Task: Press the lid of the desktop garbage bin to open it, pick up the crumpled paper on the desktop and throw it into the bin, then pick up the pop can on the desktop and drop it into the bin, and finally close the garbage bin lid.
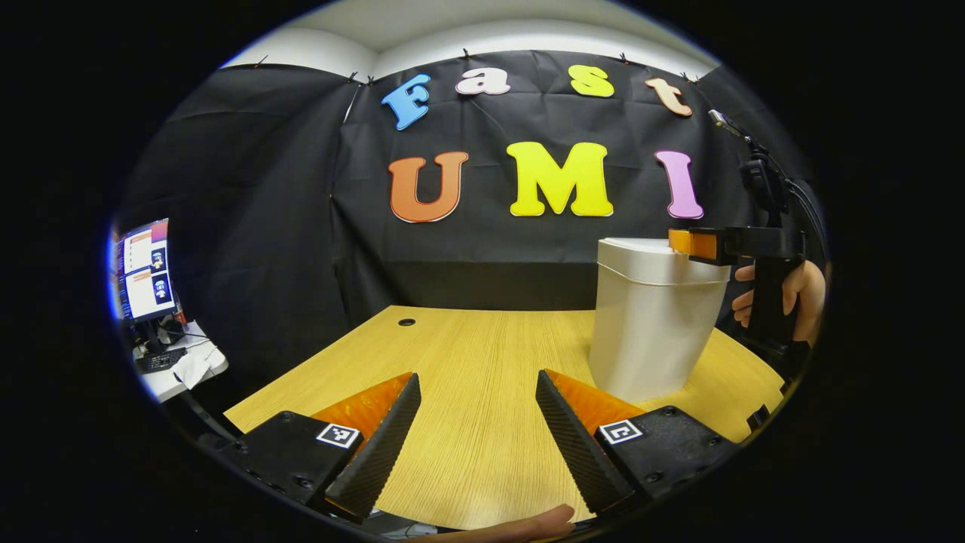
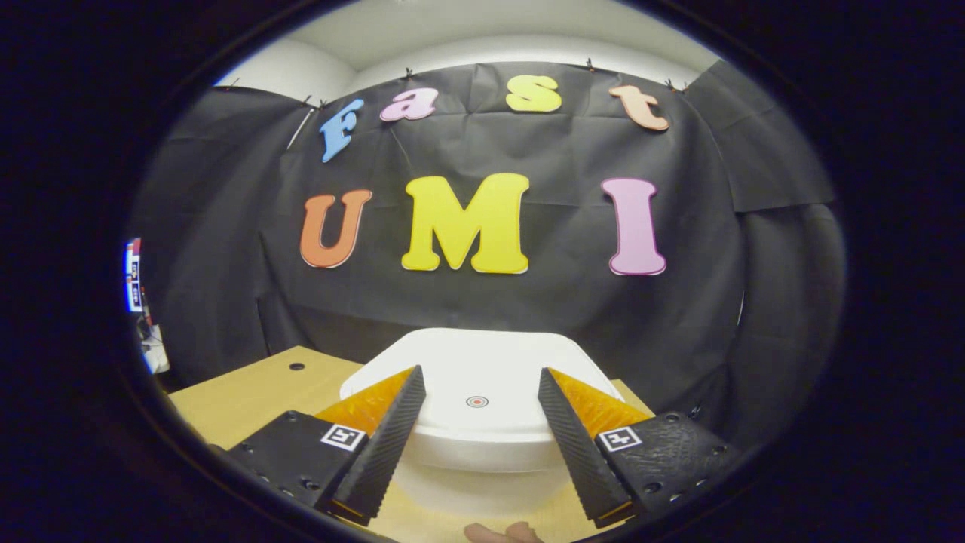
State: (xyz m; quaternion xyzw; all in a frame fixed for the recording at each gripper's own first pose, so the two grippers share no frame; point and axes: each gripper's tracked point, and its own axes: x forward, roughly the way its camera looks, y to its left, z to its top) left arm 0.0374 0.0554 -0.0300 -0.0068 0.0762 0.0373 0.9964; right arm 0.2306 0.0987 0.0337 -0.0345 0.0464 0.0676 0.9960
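Right gripper (image 2: 479, 377): I held it with its jaws apart and nothing between them, hovering just over the front of the bin's lid; in the left gripper view it reached over the bin's top from the far side, my hand (image 1: 788, 302) on its grip.
Lid (image 2: 482, 354): white, lying flat and closed on the bin, with a small round target mark (image 2: 476, 401) sitting between my two fingers.
Garbage bin (image 1: 652, 324): upright on the wooden desktop (image 1: 482, 354), toward its right side, close to the black cloth wall.
Left gripper (image 1: 479, 385): I held it low over the bare wood with its jaws apart and empty, well apart from the bin.
Crumpled paper and pop can: I could not say where they lay.
Step in hand: judging by the closed lid and the two empty grippers, I was about to press the lid open, or possibly had just closed it; I could not tell which.
Pressing well: I judged one fingertip should come down squarely on the target mark, since a spread pair would straddle it. A short, straight push seemed best, then a clean lift so the lid had room to spring up.
Risk: the bin looked light and stood free, so a slanted push might slide or tip it toward the wall.
Beyond the desk: a monitor (image 1: 145, 270) and keyboard stood off to the left.
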